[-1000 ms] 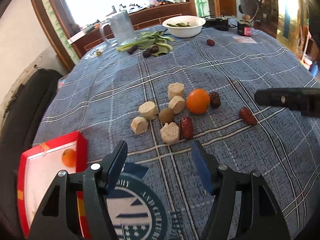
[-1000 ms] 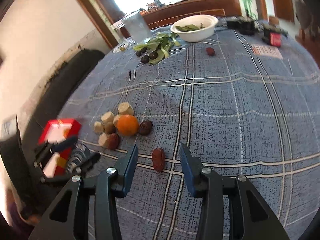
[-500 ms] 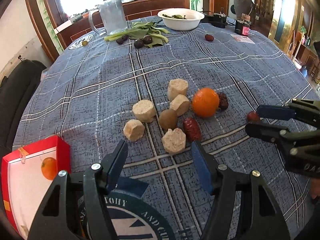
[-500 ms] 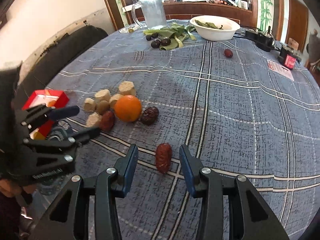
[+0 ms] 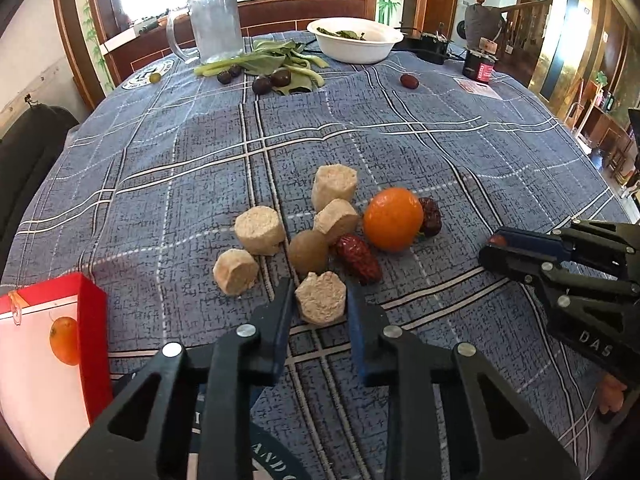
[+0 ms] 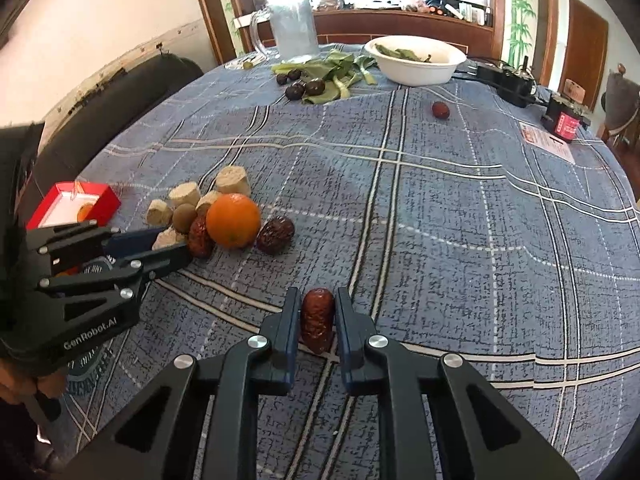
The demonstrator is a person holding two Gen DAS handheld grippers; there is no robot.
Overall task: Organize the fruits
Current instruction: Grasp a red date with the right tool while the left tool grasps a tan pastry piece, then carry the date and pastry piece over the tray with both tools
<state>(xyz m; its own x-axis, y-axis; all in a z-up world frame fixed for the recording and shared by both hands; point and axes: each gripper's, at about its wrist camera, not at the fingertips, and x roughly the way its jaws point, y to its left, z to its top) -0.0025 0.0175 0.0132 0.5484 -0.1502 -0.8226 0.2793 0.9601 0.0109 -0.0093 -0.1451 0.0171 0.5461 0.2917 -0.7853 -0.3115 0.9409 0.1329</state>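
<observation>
Item: my left tongs (image 5: 320, 304) closing on beige chunk (image 5: 321, 298), right tongs (image 6: 317, 320) closing on red date (image 6: 317, 318); I'd seat both squarely before lifting.

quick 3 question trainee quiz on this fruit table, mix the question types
1. True or false: the orange lies inside the red box.
2. Multiple choice: what sits between the fingers of the right claw? A) a red date B) a beige chunk C) a green leaf
3. Fill in: the left claw is closing around a beige ____.

Key:
1. False. It lies on the tablecloth, touching a dark wrinkled date.
2. A, the red date; the jaws are closing on it.
3. Chunk, the nearest of the beige pieces.
</observation>
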